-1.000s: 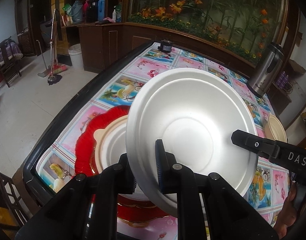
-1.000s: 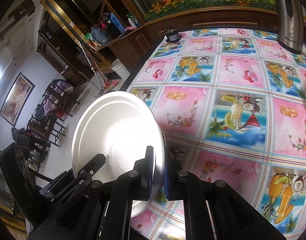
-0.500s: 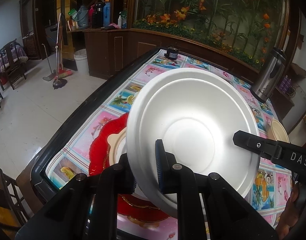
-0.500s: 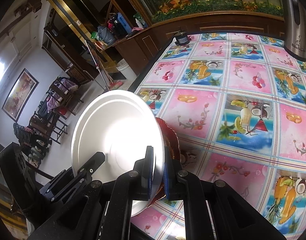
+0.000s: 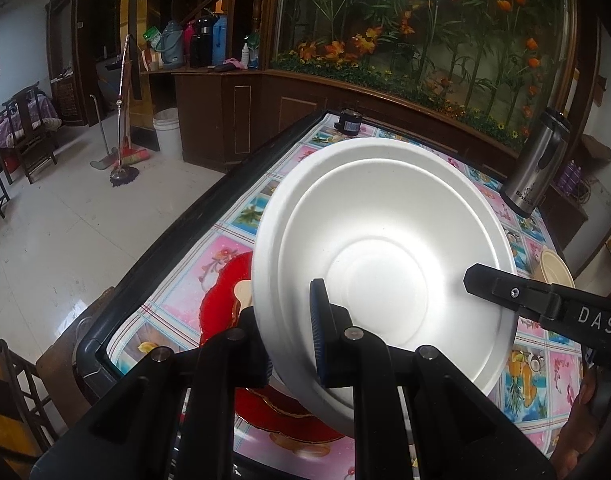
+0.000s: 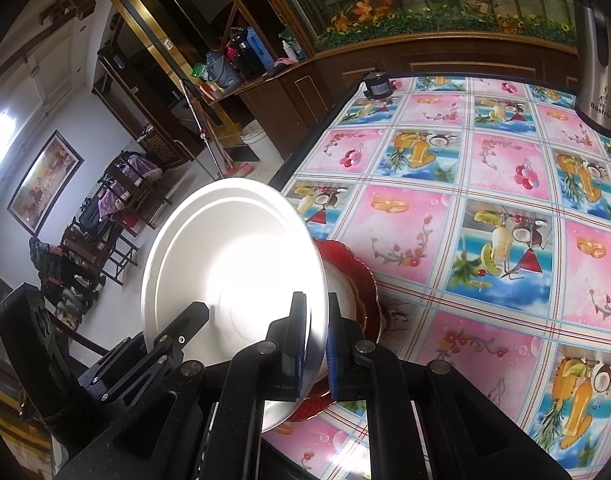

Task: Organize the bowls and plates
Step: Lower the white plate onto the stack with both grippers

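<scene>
White bowl (image 5: 385, 256) lifted off red plate (image 5: 221, 300); flask (image 6: 597, 60) reads "Bastrium".

Your left gripper (image 5: 291, 334) is clamped on the near rim of a white bowl (image 5: 385, 248), which you hold tilted above the table (image 5: 241, 216) with its hollow facing you, while the right gripper (image 5: 471, 278) reaches in from the right and pinches the opposite rim. Below the bowl a red plate (image 5: 221, 300) lies on the patterned cloth with a cream dish (image 5: 241, 292) on it, both mostly hidden. Farther off stand a steel flask (image 5: 535, 168) at the right edge, a small black pot (image 5: 347, 124) at the far end, and a cream bowl (image 5: 555, 272) beyond the right gripper.
</scene>
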